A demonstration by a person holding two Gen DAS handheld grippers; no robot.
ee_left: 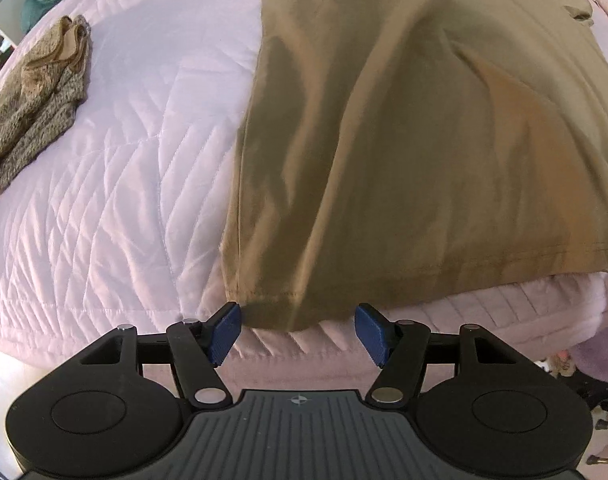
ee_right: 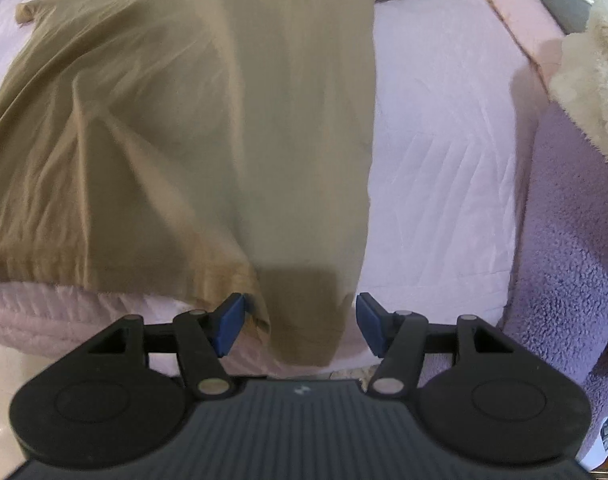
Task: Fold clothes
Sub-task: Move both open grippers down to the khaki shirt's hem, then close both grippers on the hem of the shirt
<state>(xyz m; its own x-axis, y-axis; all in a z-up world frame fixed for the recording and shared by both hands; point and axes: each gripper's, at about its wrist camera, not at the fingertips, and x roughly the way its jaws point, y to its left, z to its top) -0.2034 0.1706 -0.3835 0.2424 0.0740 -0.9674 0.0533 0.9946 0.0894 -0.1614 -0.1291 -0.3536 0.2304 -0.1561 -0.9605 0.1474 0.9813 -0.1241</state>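
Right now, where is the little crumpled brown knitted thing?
In the left wrist view, the crumpled brown knit garment lies on the pink quilted bedspread at the far left, apart from the spread-out tan T-shirt.

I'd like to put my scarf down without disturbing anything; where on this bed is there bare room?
Bare pink quilted bedspread lies between the olive-tan shirt and the small brown knit garment. Another free strip runs between the shirt's other side and the fuzzy lavender blanket. The near edge is crowded: both grippers flank the hem.

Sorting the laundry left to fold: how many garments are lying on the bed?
2. A tan shirt is spread flat, its hem over the bed's near edge; a small mottled brown garment lies crumpled to its left. Others may be out of view.
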